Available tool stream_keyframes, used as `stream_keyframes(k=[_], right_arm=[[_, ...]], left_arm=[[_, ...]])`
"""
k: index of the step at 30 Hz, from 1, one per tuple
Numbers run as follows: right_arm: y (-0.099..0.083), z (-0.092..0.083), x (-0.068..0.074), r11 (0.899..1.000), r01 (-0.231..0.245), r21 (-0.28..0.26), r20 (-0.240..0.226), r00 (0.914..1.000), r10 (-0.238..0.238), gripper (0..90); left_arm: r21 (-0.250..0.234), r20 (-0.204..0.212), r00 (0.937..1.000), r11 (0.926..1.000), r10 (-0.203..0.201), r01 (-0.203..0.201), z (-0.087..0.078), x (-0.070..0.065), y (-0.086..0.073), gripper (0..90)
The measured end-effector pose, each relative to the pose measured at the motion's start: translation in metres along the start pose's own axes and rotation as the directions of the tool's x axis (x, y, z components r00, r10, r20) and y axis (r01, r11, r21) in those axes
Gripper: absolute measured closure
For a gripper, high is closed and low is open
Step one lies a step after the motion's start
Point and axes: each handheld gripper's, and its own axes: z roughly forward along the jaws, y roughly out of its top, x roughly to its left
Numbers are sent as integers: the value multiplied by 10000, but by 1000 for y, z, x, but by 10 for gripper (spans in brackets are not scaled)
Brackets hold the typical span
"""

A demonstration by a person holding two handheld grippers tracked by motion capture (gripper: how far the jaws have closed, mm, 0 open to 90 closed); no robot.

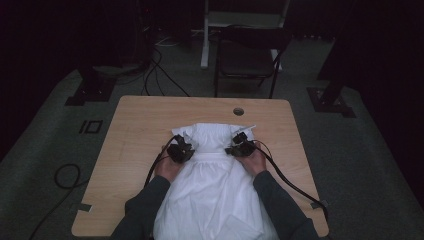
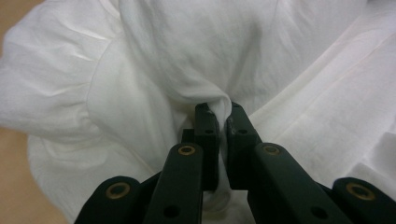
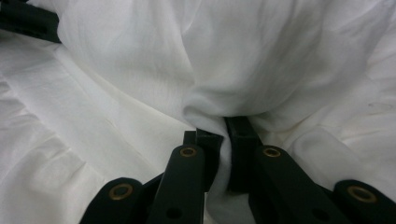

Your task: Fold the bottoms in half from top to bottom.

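White garment point(image 1: 212, 190) spread on the wooden table point(image 1: 135, 125), lower part trailing over the near edge between the person's forearms, upper part folded back toward the middle. Left gripper point(image 1: 180, 150) clenched on a pinched fold of the fabric at its left side (bunched cloth plainly visible between the jaws in the left gripper view). Right gripper point(image 1: 242, 146) likewise clamped on a fold at the right side. Cables trailing back across the tabletop.

Lab or recording studio, dim. I sit at a lone wooden desk point(image 1: 140, 125) with a cable hole, on grey carpet point(image 1: 360, 160). Black curtains behind. Stand feet point(image 1: 87, 92) flank the desk; loose cables point(image 1: 160, 75) run over the floor. A folding chair point(image 1: 247, 62) faces me.
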Motion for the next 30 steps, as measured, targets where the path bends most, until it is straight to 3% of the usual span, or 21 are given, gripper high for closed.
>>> stream_keyframes(k=[5, 11, 19, 21, 23, 25, 29, 30], right_arm=[[22, 13, -16, 9986, -533, -77, 392, 9978, 535, 852], [37, 21, -29, 9927, -1184, -243, 741, 9900, 1199, 846], [37, 19, -27, 9957, -899, -209, 880, 9919, 914, 834], [38, 16, -25, 9961, -853, -212, 888, 9923, 868, 684], [38, 13, -24, 9959, -884, -195, 858, 9923, 897, 637], [36, -4, -19, 9966, -688, -447, 770, 9944, 721, 540], [18, -41, -19, 9879, -808, -1325, 719, 9933, 909, 502], [13, -47, -19, 9874, -853, -1330, 742, 9926, 958, 499]], left_arm=[[322, -519, 9986, 9994, -65, 82, 16, 12, 21, 853], [884, -1291, 9916, 9959, -86, 202, 30, 15, 42, 852], [735, -1375, 9903, 9968, -201, 305, 30, 14, 40, 852], [712, -1386, 9903, 9972, -133, 233, 29, 13, 39, 852], [687, -1382, 9903, 9974, -138, 235, 29, 14, 39, 852], [515, -1337, 9907, 9982, -232, 304, 29, 14, 37, 852], [461, -1358, 9904, 9984, -260, 325, 29, 14, 35, 851], [468, -1375, 9902, 9984, -258, 326, 29, 14, 36, 851]])
